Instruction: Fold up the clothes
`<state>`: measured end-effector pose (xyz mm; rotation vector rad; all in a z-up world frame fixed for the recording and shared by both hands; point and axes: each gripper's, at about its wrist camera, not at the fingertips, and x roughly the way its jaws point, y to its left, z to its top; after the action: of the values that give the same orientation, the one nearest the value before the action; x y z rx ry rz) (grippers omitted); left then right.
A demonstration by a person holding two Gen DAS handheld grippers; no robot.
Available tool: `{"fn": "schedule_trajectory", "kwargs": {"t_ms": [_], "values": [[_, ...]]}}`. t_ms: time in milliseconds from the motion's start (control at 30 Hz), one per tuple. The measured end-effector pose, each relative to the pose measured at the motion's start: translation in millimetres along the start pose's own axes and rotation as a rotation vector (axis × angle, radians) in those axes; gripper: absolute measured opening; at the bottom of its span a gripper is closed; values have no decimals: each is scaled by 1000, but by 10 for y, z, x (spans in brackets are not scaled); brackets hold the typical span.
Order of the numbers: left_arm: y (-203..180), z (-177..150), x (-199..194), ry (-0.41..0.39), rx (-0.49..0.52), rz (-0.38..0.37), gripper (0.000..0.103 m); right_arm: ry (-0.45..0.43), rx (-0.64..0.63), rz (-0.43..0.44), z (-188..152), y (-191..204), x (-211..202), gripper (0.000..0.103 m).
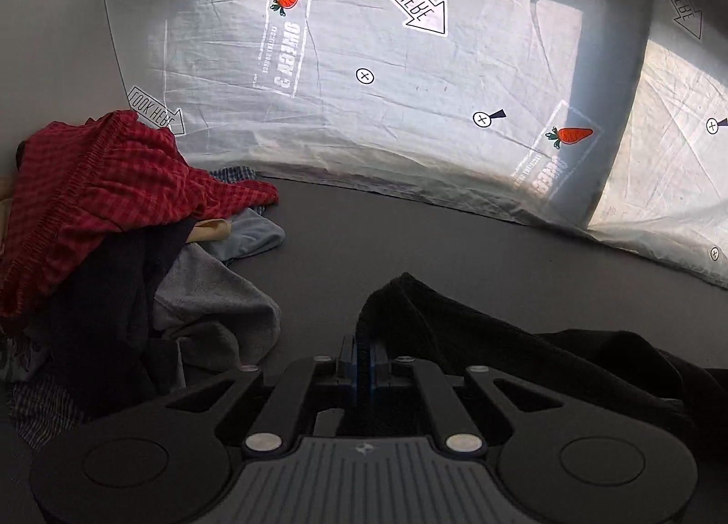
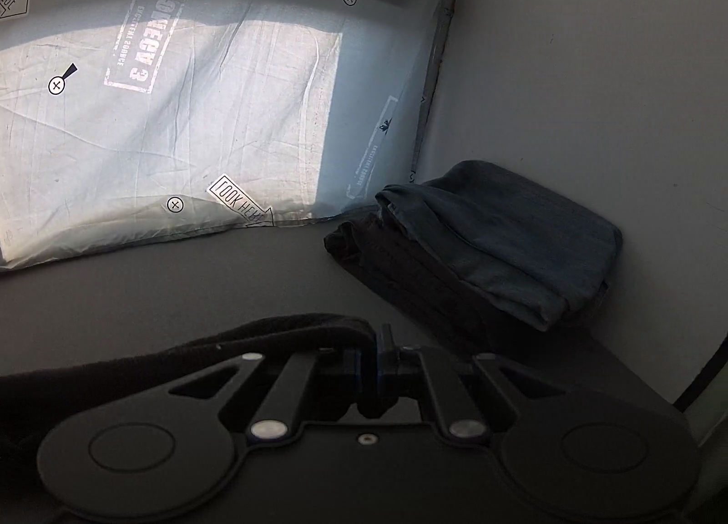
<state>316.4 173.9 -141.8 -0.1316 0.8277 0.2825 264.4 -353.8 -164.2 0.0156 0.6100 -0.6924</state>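
Note:
A black garment point(image 1: 477, 333) hangs between both grippers above the dark table. My left gripper point(image 1: 363, 348) is shut on one edge of it, and the cloth trails off to the right. In the right wrist view the same black garment point(image 2: 255, 337) runs off to the left from my right gripper point(image 2: 371, 353), which is shut on its edge. A heap of unfolded clothes lies at the left, topped by a red checked garment point(image 1: 91, 196) with grey point(image 1: 218, 292) and light blue point(image 1: 255, 237) pieces under it.
Two folded items, a blue one point(image 2: 509, 241) on a black one point(image 2: 400, 269), sit at the right against the white wall point(image 2: 591, 68). A printed white sheet point(image 1: 409, 105) with carrots and arrows hangs behind the dark table point(image 1: 409, 232).

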Motion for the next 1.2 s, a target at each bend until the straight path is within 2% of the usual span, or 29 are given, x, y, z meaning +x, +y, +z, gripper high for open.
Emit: {"fn": "schedule_trajectory", "kwargs": {"t_ms": [67, 167, 267, 333, 400, 467, 600, 633, 733, 800, 833, 1100, 1200], "values": [[108, -440, 80, 123, -13, 22, 6, 89, 5, -10, -295, -115, 54, 7], [218, -909, 123, 244, -23, 60, 12, 186, 13, -24, -628, -243, 106, 8], [308, -1062, 61, 265, -53, 84, 15, 258, 32, -27, -752, -313, 161, 14], [359, -991, 14, 240, -88, 67, 19, 271, 34, -22, -760, -331, 175, 19], [373, -846, -37, 194, -120, 47, 31, 264, 12, -20, -707, -300, 181, 23], [339, -663, -58, 143, -138, 33, 38, 246, -1, -15, -647, -280, 185, 28], [135, -286, 106, 100, -110, 9, 41, 240, 5, -4, -559, -239, 238, 32], [65, -203, 181, 98, -96, 4, 42, 243, 6, -2, -546, -227, 256, 32], [-126, 9, 424, 102, -52, -13, 54, 257, 14, -4, -520, -177, 331, 34], [-220, 126, 624, 110, -24, -5, 66, 267, 24, -8, -524, -149, 366, 36], [-264, 186, 727, 114, -10, 0, 68, 272, 25, -11, -528, -136, 379, 36], [-410, 581, 1550, 155, 151, -15, 77, 308, -69, -49, -575, 46, 509, 41], [-427, 646, 1803, 180, 177, -49, 78, 316, -117, -57, -572, 82, 537, 45]]}}
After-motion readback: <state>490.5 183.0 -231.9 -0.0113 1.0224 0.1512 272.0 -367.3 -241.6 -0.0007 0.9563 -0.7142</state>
